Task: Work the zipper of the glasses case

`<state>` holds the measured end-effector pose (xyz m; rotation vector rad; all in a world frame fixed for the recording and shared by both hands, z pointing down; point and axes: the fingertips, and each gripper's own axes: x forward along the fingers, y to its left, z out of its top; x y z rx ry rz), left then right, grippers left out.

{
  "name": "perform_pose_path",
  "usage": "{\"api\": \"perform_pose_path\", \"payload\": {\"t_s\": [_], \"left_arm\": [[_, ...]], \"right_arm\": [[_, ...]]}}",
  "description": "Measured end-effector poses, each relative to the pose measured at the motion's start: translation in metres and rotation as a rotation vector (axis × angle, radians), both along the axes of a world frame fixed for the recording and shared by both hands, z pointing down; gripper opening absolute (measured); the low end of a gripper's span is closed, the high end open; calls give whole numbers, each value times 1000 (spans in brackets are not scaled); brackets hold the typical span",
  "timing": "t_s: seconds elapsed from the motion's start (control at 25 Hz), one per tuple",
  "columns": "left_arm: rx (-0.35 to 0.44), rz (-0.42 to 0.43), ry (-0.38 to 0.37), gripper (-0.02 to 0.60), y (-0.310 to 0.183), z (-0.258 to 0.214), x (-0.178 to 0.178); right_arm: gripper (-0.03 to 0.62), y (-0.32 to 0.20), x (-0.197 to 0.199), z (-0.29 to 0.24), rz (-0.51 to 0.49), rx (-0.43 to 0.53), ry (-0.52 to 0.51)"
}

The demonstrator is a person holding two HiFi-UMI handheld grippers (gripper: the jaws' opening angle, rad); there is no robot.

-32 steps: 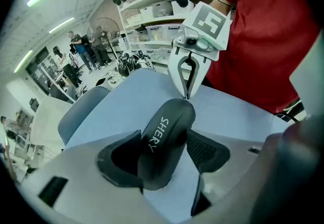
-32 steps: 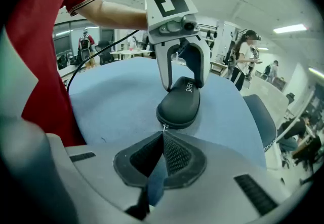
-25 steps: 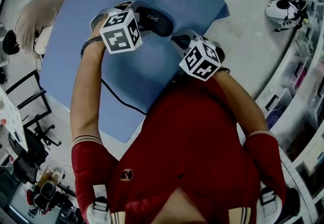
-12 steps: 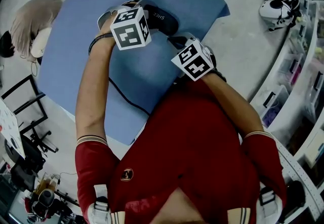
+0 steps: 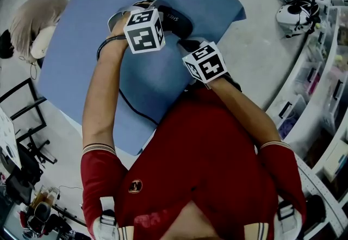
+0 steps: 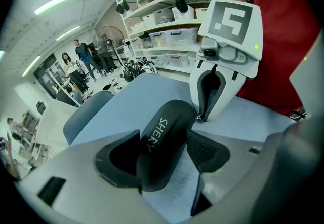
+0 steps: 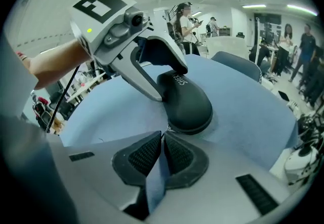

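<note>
The left tongs (image 6: pixel 162 149) clamp the black oval hard-shell glasses case (image 6: pixel 167 126), which lies on the blue tabletop (image 5: pixel 76 54) at the person's twelve o'clock; that clamp should stay firm. The right tongs (image 7: pixel 162 137) have just eased slightly apart and grip nothing. The small zipper pull (image 7: pixel 167 127) sits at their tips, so they should re-pinch it squarely. A black cable (image 5: pixel 133 109) trails at the case's seven o'clock, clear of it. White helmets (image 5: pixel 291 13) lie well apart at two o'clock.

Open blue table (image 5: pixel 81 43) at left, glasses case (image 5: pixel 176 20) (mid-table) blocking centre, cable (image 5: pixel 136 111) crossing near edge
</note>
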<state>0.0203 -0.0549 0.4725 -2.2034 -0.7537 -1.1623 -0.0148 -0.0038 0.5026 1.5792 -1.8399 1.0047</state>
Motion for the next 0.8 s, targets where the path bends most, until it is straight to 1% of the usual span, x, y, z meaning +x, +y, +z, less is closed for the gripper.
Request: {"api": "perform_pose_path", "payload": {"t_s": [0.08, 0.16, 0.28, 0.4, 0.52, 0.64, 0.8], "left_arm": [[10, 0, 1, 284, 2, -1, 0], [11, -2, 10, 284, 3, -3, 0], [-13, -23, 36, 284, 3, -2, -1], [-31, -52, 72, 284, 5, -4, -1], [-32, -79, 92, 284, 6, -5, 0], [-17, -111, 113, 285, 9, -8, 0], [-30, -194, 181, 285, 7, -20, 1]], "right_arm": [[15, 1, 1, 0, 17, 1, -14], [9, 4, 4, 0, -1, 1, 27], [11, 10, 9, 3, -24, -6, 96], [52, 17, 20, 3, -17, 3, 112], [63, 23, 33, -3, -13, 30, 125], [66, 27, 46, -13, -44, 78, 155], [66, 25, 57, -33, -93, 163, 171]]}}
